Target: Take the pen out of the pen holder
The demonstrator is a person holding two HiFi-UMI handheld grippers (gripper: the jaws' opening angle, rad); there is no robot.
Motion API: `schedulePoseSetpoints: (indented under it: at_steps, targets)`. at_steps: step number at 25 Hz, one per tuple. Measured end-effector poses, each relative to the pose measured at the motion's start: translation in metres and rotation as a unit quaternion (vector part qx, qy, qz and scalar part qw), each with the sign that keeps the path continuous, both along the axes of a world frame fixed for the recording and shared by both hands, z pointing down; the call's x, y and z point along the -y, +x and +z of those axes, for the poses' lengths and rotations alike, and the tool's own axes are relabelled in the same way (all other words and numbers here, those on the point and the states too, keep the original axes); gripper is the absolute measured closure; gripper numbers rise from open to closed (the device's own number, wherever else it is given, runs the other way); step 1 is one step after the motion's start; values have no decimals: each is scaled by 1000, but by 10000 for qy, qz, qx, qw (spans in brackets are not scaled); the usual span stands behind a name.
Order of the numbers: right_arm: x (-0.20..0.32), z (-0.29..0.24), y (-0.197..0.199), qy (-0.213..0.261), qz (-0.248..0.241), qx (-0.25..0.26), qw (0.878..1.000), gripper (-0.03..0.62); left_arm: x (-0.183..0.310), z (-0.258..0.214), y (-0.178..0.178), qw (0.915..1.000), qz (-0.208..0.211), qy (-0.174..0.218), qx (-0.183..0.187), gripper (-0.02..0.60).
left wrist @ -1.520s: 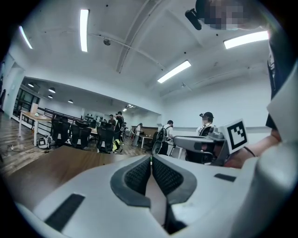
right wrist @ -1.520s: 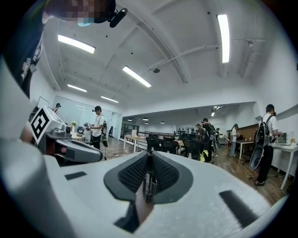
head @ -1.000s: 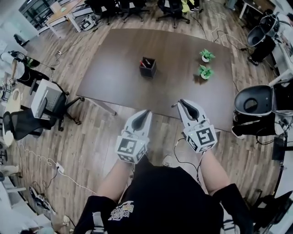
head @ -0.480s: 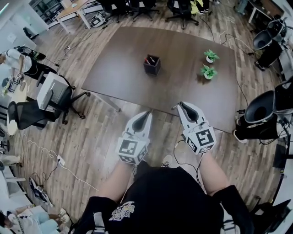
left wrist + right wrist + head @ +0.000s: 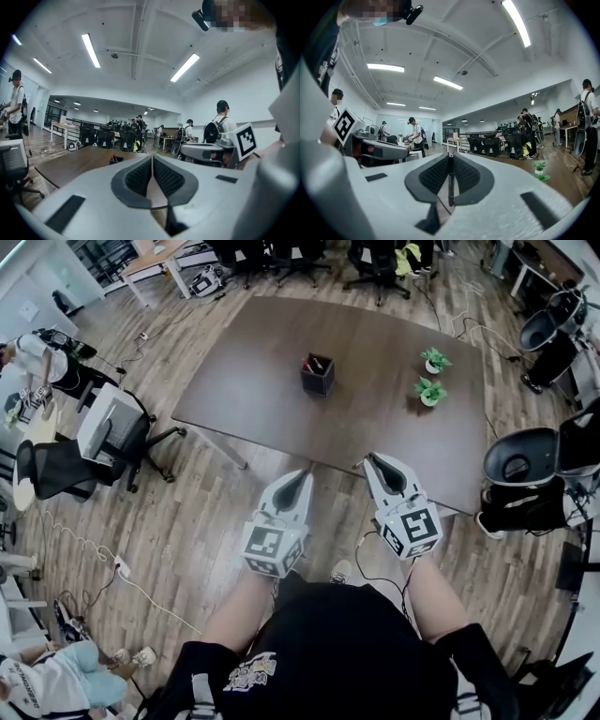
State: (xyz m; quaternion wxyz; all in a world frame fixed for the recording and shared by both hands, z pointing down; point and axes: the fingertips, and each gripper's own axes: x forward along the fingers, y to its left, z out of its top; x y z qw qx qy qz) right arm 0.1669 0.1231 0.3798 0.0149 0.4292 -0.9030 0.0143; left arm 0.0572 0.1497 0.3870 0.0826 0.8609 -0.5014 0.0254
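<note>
Shifted slightly lower since a second ago: left gripper (image 5: 300, 474) and right gripper (image 5: 373, 461), at the table's (image 5: 394, 432) near edge.
A black pen (image 5: 450, 180) is clamped in the right gripper; the left gripper is closed, empty; the pen holder (image 5: 317, 377) stands mid-table, well apart.

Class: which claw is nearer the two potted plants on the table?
Right. The right claw hangs over the near edge of the table, diagonally short of the potted plants; the left claw is farther left.
</note>
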Motion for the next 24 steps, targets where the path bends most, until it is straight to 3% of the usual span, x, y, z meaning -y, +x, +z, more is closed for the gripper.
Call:
schedulePoseSetpoints:
  at_steps: [24]
  targets:
    - [-10,-10,-18,56,-61,51,10000,560,-13,-7,-17,10000,-36,47,29,569]
